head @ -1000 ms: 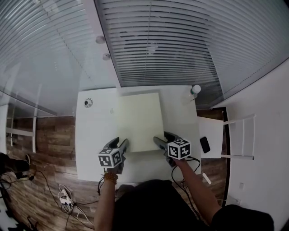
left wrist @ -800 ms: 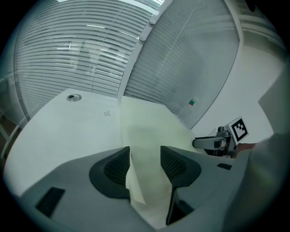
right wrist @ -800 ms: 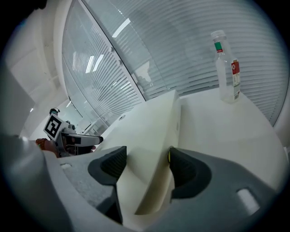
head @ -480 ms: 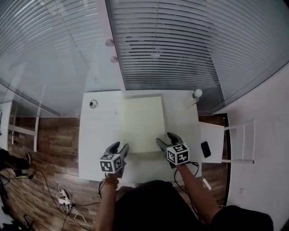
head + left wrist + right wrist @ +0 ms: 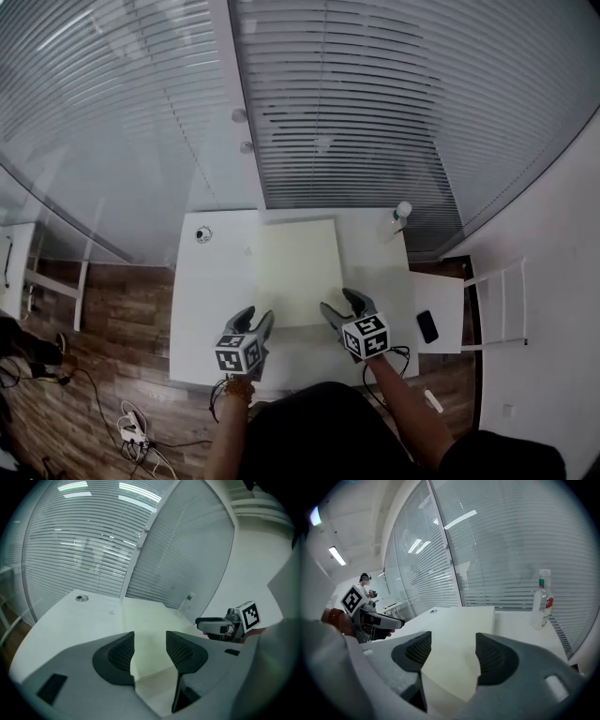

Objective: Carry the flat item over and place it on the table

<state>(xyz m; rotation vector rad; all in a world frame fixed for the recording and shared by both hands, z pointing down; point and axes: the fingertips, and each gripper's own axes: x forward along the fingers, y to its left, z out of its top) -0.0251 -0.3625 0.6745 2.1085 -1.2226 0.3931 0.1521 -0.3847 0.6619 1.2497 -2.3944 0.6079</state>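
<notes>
- Left gripper (image 5: 255,319), at 7 o'clock of the flat item: jaws stand wide apart. Its own view (image 5: 150,637) shows the item's near-left corner lying in the gap, with neither pad pressed on it.
- Right gripper (image 5: 342,307), at 5 o'clock of the item: jaws likewise spread wide. Its own view (image 5: 453,641) shows the near-right corner in the gap, unclamped.
- Flat item (image 5: 298,272): a pale cream square panel, lying flat on the table (image 5: 211,291), about central, with its edges roughly parallel to the table's. Both gripper views (image 5: 145,616) (image 5: 464,630) show it resting on the top, not lifted.
- Progress, as judged: the carry and set-down look complete, since the panel is borne by the table and neither gripper holds it. What is left appears to be only drawing both grippers clear of the near corners.
- Surface: a white rectangular top, smooth and mostly bare. A small round fitting (image 5: 202,233) sits at the 11 o'clock corner, and a clear bottle (image 5: 403,212) with a green cap stands upright at the 1 o'clock corner, apart from the panel.
- Room, at 3 o'clock of the table: a lower white side table (image 5: 445,295) bears a dark phone (image 5: 427,326).
- Beyond, at 12 o'clock: glass partitions with slatted blinds (image 5: 375,112).
- At 9 o'clock: wood-pattern floor (image 5: 112,300), with cables (image 5: 136,431) towards 7 o'clock.
</notes>
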